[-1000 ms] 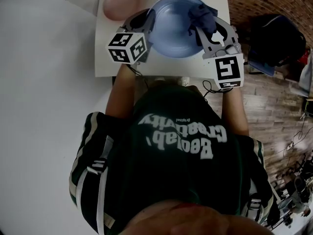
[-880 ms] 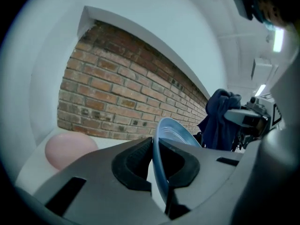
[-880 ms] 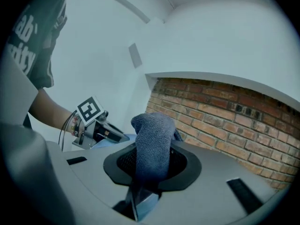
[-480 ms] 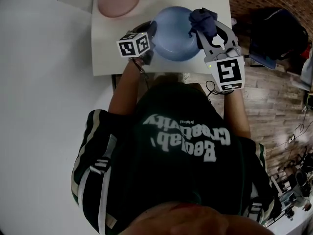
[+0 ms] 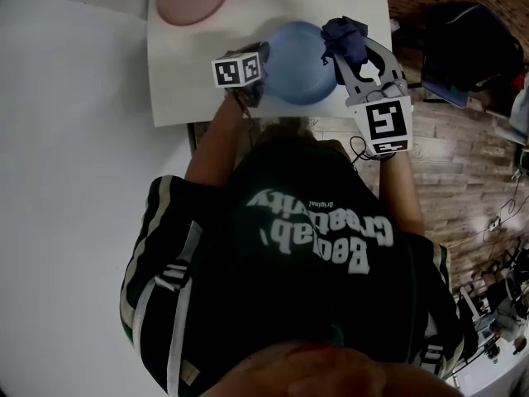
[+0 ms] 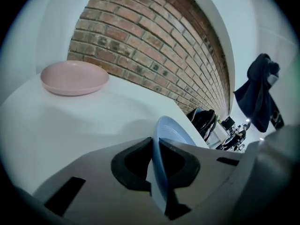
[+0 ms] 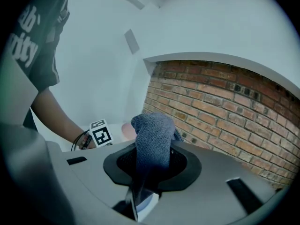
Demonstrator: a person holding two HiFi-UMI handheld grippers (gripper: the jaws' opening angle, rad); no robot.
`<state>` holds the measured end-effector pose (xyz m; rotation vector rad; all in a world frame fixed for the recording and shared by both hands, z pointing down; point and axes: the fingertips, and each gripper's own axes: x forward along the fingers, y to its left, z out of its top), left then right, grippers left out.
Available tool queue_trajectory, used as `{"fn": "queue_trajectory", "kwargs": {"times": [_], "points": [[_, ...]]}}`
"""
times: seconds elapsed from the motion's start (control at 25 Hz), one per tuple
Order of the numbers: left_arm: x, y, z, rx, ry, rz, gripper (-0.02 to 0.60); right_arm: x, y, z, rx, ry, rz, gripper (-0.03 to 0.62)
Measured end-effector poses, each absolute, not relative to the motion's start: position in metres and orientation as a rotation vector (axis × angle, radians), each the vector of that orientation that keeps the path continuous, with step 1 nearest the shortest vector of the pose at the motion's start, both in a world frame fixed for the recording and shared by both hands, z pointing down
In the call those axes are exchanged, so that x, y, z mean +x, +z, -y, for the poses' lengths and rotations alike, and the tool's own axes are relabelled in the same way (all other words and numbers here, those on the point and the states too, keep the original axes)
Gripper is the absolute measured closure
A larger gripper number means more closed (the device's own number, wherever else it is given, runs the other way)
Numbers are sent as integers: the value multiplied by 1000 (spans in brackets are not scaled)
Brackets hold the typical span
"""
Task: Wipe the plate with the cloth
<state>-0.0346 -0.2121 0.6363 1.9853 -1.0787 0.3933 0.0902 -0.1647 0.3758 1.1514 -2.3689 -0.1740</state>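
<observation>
My left gripper, jaws just easing, pinches the round pale-blue plate; beside it my right gripper pinches dark-blue terry cloth, wiping apparently unfinished.

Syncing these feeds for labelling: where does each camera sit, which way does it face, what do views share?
Head view: on the person's head, facing steeply down; dark shirt, both forearms, left gripper and right gripper over the white table.
Left gripper view: on the left gripper, along jaws clamping the round blue plate, towards a round pink plate and brick wall.
Right gripper view: on the right gripper, along jaws clamping the dark blue cloth; left forearm shows.
Shared: all three show the cloth.
</observation>
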Motion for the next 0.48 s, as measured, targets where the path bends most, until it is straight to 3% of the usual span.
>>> {"fn": "queue_trajectory", "kwargs": {"times": [0.32, 0.4, 0.48], "points": [[-55, 657, 222, 1890, 524, 1255, 544, 92, 378, 163, 1167, -165, 2360, 517], [-58, 656, 223, 1860, 492, 1266, 411, 90, 374, 162, 1167, -170, 2369, 517], [-63, 653, 223, 1844, 484, 1295, 377, 90, 371, 161, 1166, -176, 2376, 517]]}}
